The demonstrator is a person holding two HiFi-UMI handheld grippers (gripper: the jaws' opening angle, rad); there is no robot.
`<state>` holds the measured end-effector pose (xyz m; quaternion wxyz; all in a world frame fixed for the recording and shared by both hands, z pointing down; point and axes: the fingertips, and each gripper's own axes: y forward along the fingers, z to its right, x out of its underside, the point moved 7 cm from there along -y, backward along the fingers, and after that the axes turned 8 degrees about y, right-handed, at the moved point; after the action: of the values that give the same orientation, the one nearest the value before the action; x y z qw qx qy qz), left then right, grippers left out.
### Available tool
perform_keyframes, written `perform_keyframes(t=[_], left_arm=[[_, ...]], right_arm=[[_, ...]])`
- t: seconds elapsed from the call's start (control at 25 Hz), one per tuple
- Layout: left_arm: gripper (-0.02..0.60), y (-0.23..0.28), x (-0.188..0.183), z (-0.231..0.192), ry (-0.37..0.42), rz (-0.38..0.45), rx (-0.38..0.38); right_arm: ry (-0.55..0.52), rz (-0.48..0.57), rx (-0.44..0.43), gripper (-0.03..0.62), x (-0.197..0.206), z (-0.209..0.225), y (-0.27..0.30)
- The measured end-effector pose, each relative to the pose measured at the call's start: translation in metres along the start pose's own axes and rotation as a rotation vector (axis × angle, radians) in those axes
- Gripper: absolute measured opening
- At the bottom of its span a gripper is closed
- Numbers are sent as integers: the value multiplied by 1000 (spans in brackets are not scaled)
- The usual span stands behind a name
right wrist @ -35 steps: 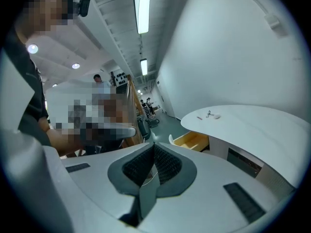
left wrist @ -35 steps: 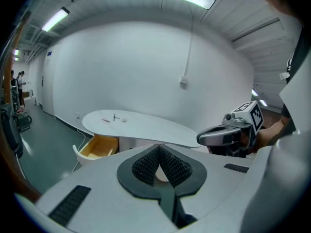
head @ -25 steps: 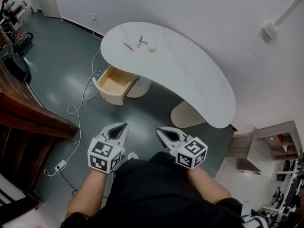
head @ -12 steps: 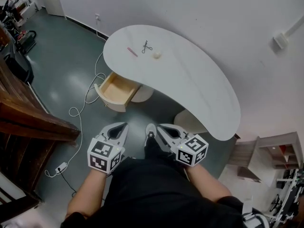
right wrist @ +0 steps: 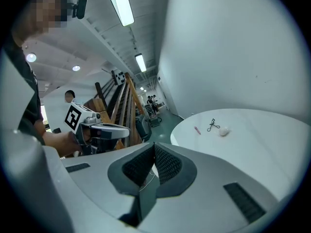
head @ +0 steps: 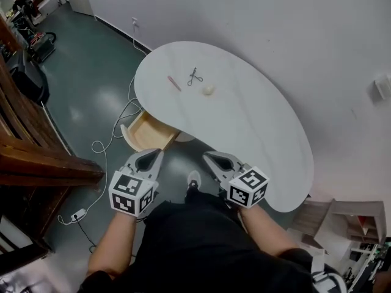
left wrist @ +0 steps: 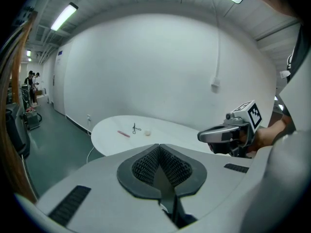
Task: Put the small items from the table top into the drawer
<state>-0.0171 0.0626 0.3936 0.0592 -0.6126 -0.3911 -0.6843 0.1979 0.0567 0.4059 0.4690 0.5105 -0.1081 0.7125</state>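
Three small items lie on the far end of the white curved table (head: pixel 256 127): a pink stick (head: pixel 174 83), a black scissor-like tool (head: pixel 195 76) and a small white lump (head: pixel 209 90). Under that end the wooden drawer (head: pixel 146 133) stands pulled open and looks empty. My left gripper (head: pixel 151 157) and right gripper (head: pixel 212 159) hang side by side over the floor, well short of the items. Both are shut with nothing between the jaws. The left gripper view shows the stick (left wrist: pixel 123 134), tool (left wrist: pixel 135 128) and lump (left wrist: pixel 147 133) far ahead. The right gripper view shows the tool (right wrist: pixel 212 125) too.
A white cable (head: pixel 107 145) trails over the green floor to a power strip (head: pixel 77 214). A dark wooden stair rail (head: pixel 36 157) fills the left side. The white wall runs behind the table. A low shelf unit (head: pixel 342 218) stands at the lower right. My shoe (head: pixel 193 180) shows between the grippers.
The table and the open drawer have come closer and lower in the head view as I walk towards them. Both grippers stay shut and side by side.
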Motion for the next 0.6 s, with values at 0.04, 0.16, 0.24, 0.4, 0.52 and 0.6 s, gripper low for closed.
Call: perform_keyframes(t=[0.04,0.16,0.24,0.4,0.52,0.6], left_arm=[[17,8,-3,-4,-5,-8,-8],[15,34,-12,-13,-14,-29,-27],[15,52,-20,-16,-14,-30,-34],[15,80,-32,-25,-5,-35,-62],[17,94,-39,-35,-3,-42,-87],[17,101,-42,-39,2,-48,-90]], right_arm=[[-2,-2,-4,-2,-6,10,3],[0,-10,-14,-2,-24,40,13],[-3,-19,-21,-2,-33,60,20],[-13,-28,-34,-2,-46,94,34],[-15,-31,-30,-2,-52,115,44],[-12,-31,-21,-2,-56,125,48]])
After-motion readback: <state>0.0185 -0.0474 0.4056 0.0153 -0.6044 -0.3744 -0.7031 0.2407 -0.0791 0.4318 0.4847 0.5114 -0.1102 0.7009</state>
